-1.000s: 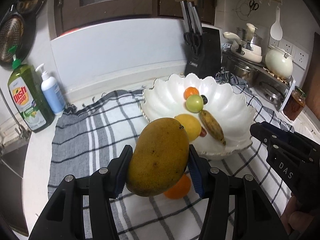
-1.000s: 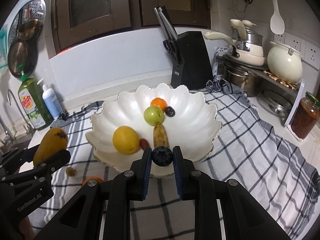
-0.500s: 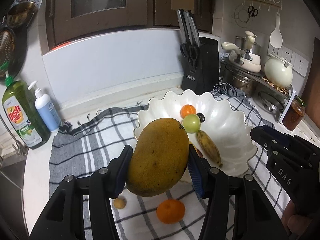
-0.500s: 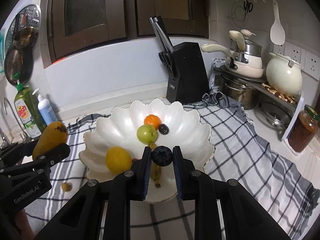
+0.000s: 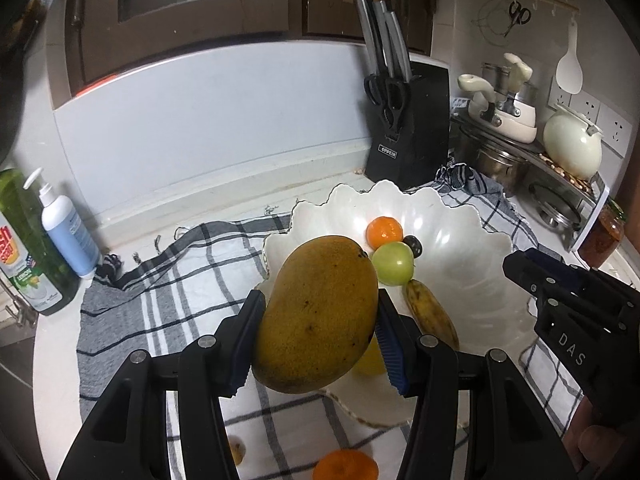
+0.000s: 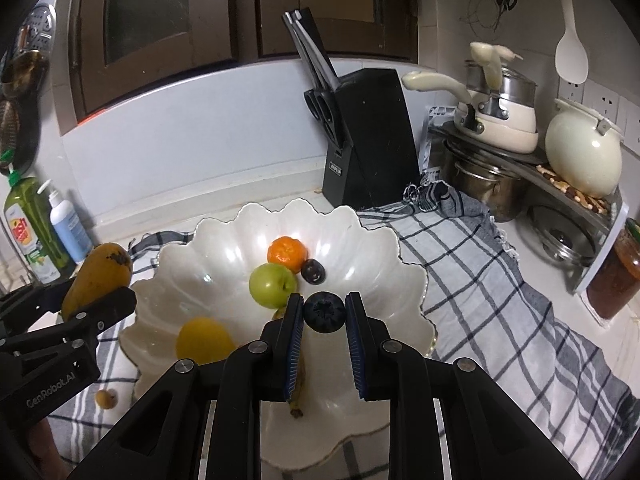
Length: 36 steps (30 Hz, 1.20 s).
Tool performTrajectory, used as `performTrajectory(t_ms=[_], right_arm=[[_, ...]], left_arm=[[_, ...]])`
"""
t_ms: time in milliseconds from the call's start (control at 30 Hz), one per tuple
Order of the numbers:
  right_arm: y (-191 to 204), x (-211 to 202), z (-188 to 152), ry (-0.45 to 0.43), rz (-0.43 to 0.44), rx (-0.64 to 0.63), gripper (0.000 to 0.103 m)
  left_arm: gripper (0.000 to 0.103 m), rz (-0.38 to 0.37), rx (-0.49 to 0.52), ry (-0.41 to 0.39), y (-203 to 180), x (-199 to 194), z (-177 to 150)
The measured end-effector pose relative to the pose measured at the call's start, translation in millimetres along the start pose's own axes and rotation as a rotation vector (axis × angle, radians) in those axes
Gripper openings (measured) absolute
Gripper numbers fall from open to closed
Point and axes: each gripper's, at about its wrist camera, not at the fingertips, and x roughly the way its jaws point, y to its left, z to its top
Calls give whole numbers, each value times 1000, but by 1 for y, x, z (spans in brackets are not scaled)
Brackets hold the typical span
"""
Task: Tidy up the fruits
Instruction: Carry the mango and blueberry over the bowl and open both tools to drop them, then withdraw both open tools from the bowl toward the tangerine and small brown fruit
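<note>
Yellow-orange and heavy-looking, the mango (image 5: 318, 314) sits clamped between the blue-padded jaws of the left gripper (image 5: 320, 334), held in the air over the near-left rim of the white scalloped bowl (image 6: 372, 248). The right gripper (image 6: 325, 320) has its jaws closed on a small dark blueberry (image 6: 324, 312), poised above the middle of the bowl. Inside lie a tangerine (image 6: 286, 253), a green apple (image 6: 272, 284), a dark grape (image 6: 313, 271), a lemon (image 6: 204, 340) and a banana (image 5: 432, 314). Another orange (image 5: 346, 465) and a small brown fruit (image 6: 106, 398) wait on the checked cloth (image 6: 480, 264) covering the table. To place both well, I would lower the mango towards the bare left side of the bowl, close to the surface before the jaws part, since a drop could chip the porcelain or bruise the fruit beneath. The blueberry will likely roll, so release it low against the grape or apple, where it can settle. Keeping the two grippers apart avoids a knock over the bowl.
</note>
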Motion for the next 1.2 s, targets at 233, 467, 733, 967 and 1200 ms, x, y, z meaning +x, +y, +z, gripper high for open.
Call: performTrajectory(t_ms=[233,467,733,967,1200], right_arm=[[-1,21,-1,33,-3,4,23],[0,39,-2,67,-11,0,23],[-2,43,-4,83,-7,3,25],[-3,29,-3,45,-36,13,71],[3,5,0,-6,-52,4,83]], left_arm=[[53,-4,-6,34,2,24,0],[54,0,-5,70,3,41,-4],[54,7,9,53,1,38,-3],[59,37,17,47,1,29,-2],[72,68,-8,36,5,10,-8]])
